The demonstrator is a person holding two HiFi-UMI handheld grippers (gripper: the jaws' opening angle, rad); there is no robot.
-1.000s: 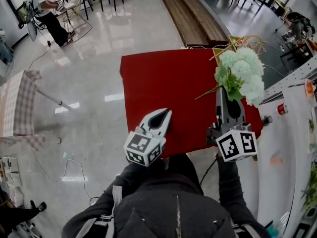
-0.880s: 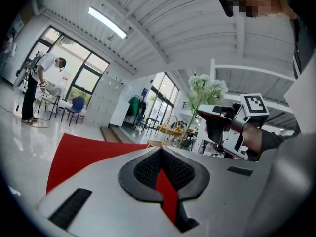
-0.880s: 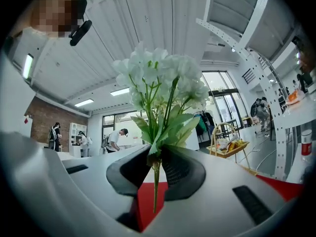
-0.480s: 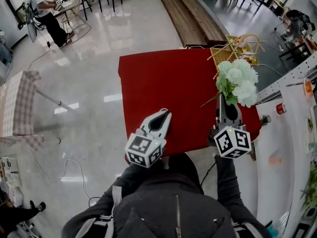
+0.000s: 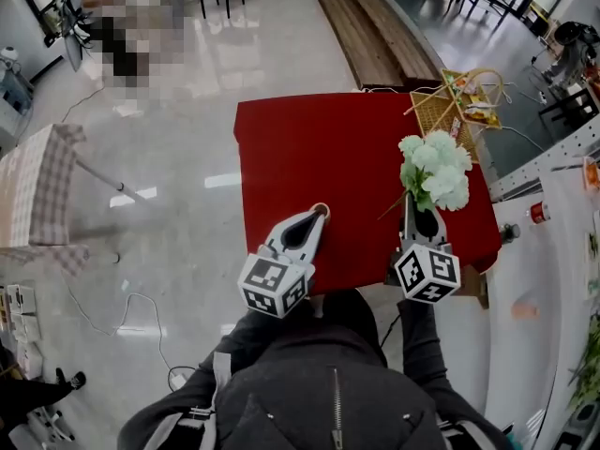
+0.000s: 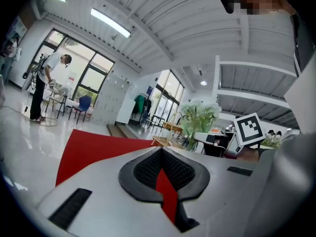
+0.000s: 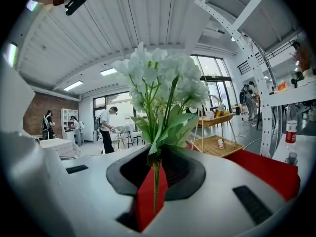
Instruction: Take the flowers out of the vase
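Red table [image 5: 319, 157], wicker basket [image 5: 441, 112] beside its far corner, wooden benches [image 5: 370, 31], checked cloth [image 5: 37, 195]

Head view steeply down; gripper views low, level; all share red table [image 5: 309, 157].

Floor [image 5: 187, 111]: pale, glossy, window glare | ceiling [image 7: 148, 19]: white ribbed panels, strip lights [image 6: 110, 22] on | walls: tall dark-framed windows [image 6: 91, 80]; brick wall [image 7: 34, 117] | furniture: red-topped table [image 5: 319, 157], checked-cloth table [image 5: 33, 195], blue chair [image 6: 85, 103], long wooden boards [image 5: 370, 31], possibly benches.
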